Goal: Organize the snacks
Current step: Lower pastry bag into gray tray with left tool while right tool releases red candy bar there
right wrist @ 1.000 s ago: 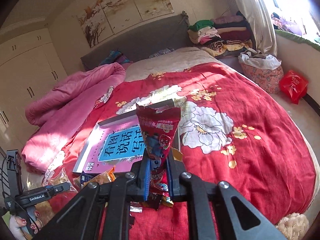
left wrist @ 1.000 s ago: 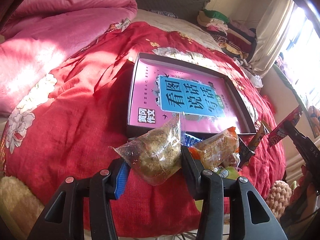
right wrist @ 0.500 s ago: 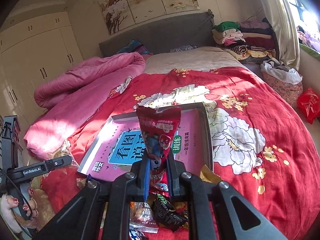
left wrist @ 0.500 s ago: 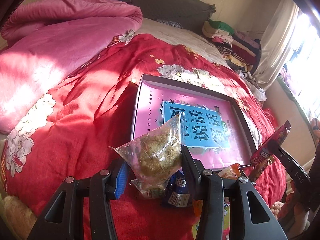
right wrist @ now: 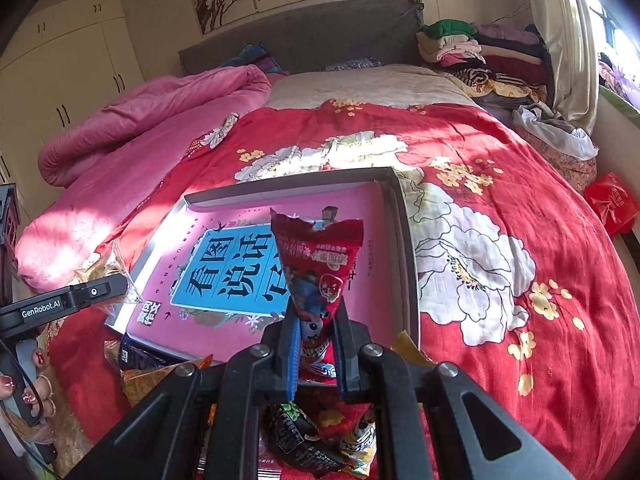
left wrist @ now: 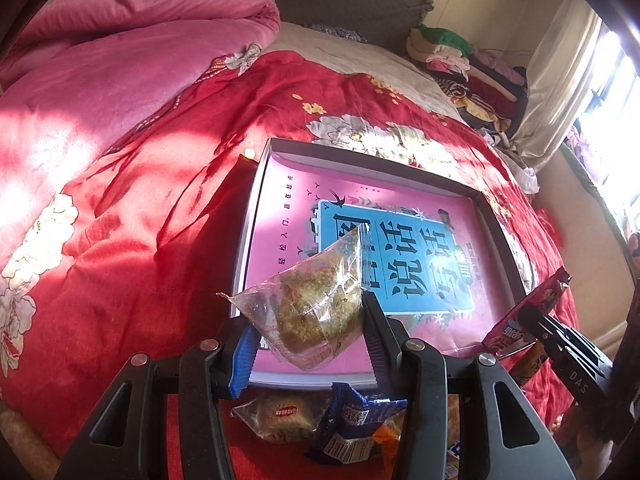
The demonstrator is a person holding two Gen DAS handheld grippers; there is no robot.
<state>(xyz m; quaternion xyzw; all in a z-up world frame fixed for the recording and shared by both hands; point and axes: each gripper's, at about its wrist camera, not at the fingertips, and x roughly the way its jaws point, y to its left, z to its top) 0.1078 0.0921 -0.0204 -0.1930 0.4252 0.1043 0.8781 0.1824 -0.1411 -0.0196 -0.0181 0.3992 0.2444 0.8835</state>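
Observation:
My left gripper (left wrist: pixel 306 328) is shut on a clear packet with a brown crumbly cake (left wrist: pixel 316 304) and holds it over the near edge of a shallow grey box (left wrist: pixel 256 200) lined with a pink and blue book cover. My right gripper (right wrist: pixel 316 320) is shut on a red cartoon snack packet (right wrist: pixel 320 264), upright above the same box (right wrist: pixel 404 240). In the left wrist view the red packet (left wrist: pixel 532 312) and the right gripper (left wrist: pixel 540 326) show at the right edge. The left gripper (right wrist: pixel 124 284) shows at the left of the right wrist view. Loose snack packets (left wrist: pixel 348 424) lie on the bedspread before the box.
The box rests on a red flowered bedspread (right wrist: pixel 500 208). A rolled pink quilt (left wrist: pixel 120 52) lies on the far left. Folded clothes (right wrist: pixel 480 52) are stacked by the headboard. More wrapped snacks (right wrist: pixel 316 444) lie under the right gripper. A hand (right wrist: pixel 28 392) holds the left gripper's handle.
Both grippers have moved forward over the box with their packets still held. The loose snacks have slid toward the lower edge of both views.

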